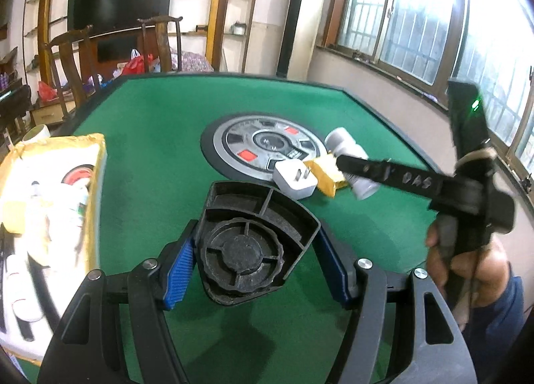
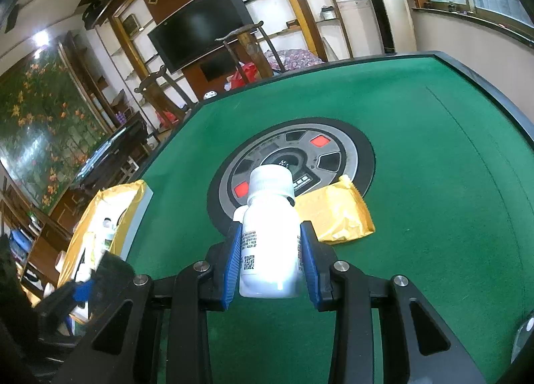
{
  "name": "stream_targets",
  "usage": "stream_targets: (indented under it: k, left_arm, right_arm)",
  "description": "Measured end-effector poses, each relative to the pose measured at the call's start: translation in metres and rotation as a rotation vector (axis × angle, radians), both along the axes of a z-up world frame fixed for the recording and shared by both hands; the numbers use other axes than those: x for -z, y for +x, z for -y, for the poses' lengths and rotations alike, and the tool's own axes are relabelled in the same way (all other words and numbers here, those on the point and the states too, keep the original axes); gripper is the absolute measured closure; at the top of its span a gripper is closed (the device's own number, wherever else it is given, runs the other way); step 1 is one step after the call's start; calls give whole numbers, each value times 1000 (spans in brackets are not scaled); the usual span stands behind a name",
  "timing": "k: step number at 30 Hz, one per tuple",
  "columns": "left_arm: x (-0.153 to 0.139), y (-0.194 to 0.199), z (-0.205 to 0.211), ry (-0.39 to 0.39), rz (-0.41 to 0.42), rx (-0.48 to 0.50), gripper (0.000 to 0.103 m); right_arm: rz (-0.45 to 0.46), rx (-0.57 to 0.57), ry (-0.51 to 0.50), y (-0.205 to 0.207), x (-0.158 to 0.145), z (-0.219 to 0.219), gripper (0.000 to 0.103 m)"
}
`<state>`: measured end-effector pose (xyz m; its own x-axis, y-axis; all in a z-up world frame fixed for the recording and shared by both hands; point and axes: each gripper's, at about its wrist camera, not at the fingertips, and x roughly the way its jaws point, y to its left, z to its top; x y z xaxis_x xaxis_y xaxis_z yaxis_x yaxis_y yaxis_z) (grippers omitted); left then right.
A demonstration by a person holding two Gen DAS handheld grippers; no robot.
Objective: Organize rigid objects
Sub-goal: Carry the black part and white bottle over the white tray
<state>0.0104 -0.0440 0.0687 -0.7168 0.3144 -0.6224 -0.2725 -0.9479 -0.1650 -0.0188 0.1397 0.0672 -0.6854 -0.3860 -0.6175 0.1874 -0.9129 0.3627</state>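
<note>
Left wrist view, left gripper (image 1: pixel 255 244): pinching a black plastic part (image 1: pixel 253 244), ribbed with a round hub, between its blue pads; held clear above the green table (image 1: pixel 160 137).
Left wrist view, box (image 1: pixel 50 204): a yellow-edged box at the left table edge, already holding white items; judged to be the collecting place.
Left wrist view, loose items: a white plug adapter (image 1: pixel 295 180) lies touching a yellow packet (image 1: pixel 328 175) at the rim of the round centre panel (image 1: pixel 267 147).
Left wrist view, right gripper (image 1: pixel 347 173): reaches in from the right in a person's hand (image 1: pixel 467 264), fingers over a white bottle (image 1: pixel 350 157) lying beside the packet.
Right wrist view, right gripper (image 2: pixel 272 250): blue pads pressed on both sides of the white bottle (image 2: pixel 270 234), cap pointing away; the bottle looks down at table level.
Right wrist view, neighbours: yellow packet (image 2: pixel 333 214) just beside the bottle, box (image 2: pixel 103 217) well to the left.
Risk, bottle: smooth round wall, gripped low on the body; it could pivot or slip when lifted.
Risk, packet: sits so near that the lift may drag it.
Risk, black part: angled sides may let it skid out of the pads if tilted.
Risk, box: both hands heading there could collide.
</note>
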Motion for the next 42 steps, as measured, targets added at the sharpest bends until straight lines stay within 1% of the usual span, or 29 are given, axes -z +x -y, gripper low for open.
stream_targets:
  k: [2,5,12,15,20,26,28,32,35,38,40,42]
  left_arm:
    - [-7,5,7,15,-13,-9,37]
    - [-14,9,21,31,-26,-30,37]
    - [-27,16,76,101,-53,-107,37]
    - [-27,18,99,126,-57,-140,37]
    - [-25,21,138,142,-61,-198,37]
    - [-25,18,188,147,-37,-254,37]
    - [-25,14,207,148,-24,-279,37]
    - [-24,-3,231,154,15,-303,37]
    - [-23,-26,243,179,57,-290,37]
    - [-21,-48,251,192,108,-277,37]
    - [-18,-61,252,188,129,-294,37]
    - [-16,-76,248,181,140,-290,37]
  right_arm:
    - [-9,-9,-5,3,-1,2,73]
    - [1,-23,-33,5,0,8,73]
    - [51,-68,-88,14,3,34,73]
    - [66,-105,-106,18,1,55,73]
    - [42,-189,-60,21,-15,101,73]
    - [42,-295,-37,11,-33,155,72]
    - [45,-319,-34,5,-34,169,72]
    - [68,-355,-37,-11,-36,197,72]
    - [89,-384,-23,-28,-34,221,72]
    - [109,-399,-8,-45,-28,245,72]
    - [116,-404,-9,-50,-25,253,72]
    - [125,-403,7,-59,-20,264,72]
